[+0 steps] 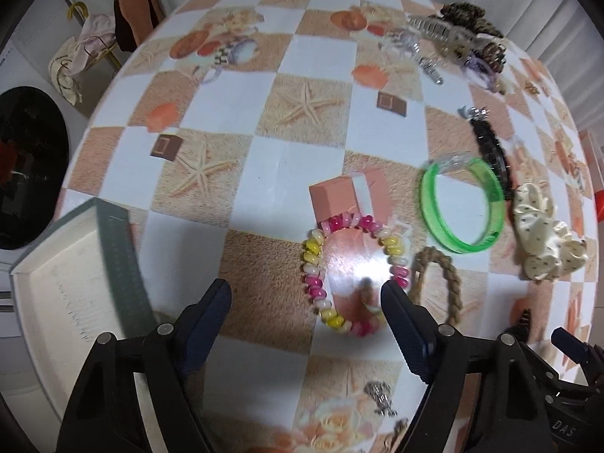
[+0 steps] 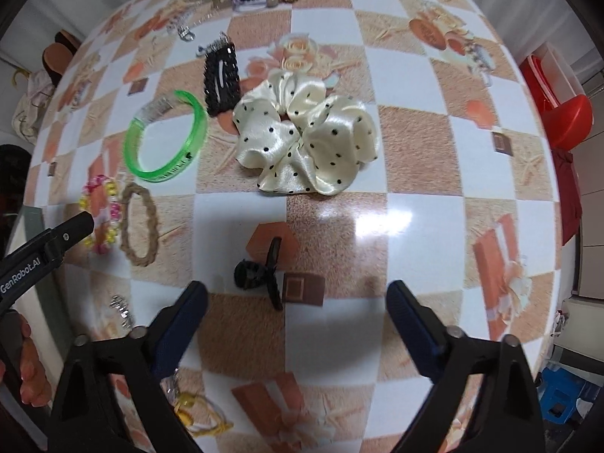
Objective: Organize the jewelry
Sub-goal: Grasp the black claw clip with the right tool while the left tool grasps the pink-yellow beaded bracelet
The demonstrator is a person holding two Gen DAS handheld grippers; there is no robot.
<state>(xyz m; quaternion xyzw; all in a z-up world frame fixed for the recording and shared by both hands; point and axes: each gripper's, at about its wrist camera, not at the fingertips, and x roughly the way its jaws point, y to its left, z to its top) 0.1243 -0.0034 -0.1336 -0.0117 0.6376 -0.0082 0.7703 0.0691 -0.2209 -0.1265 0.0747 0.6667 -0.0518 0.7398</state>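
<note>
My left gripper [image 1: 305, 290] is open and empty, low over the table just in front of a pink, yellow and white beaded bracelet [image 1: 315, 283]; its right finger touches or overlaps the bracelet's right side. A braided tan hair tie [image 1: 455, 283], a green bangle [image 1: 462, 207] and a cream polka-dot scrunchie [image 1: 543, 234] lie to the right. My right gripper [image 2: 296, 290] is open and empty, just behind a small black claw clip [image 2: 264, 270]. The scrunchie [image 2: 305, 136], bangle [image 2: 166, 143], hair tie [image 2: 137, 226] and bracelet [image 2: 100, 215] show in the right wrist view.
A white tray with a grey rim [image 1: 71, 264] sits at the table's left edge. A black snap-clip card [image 2: 221, 83], clear and leopard claw clips [image 1: 453, 32], a small silver piece [image 1: 379, 396] and yellow elastics [image 2: 196, 411] lie around. A red container [image 2: 558, 102] stands off the right edge.
</note>
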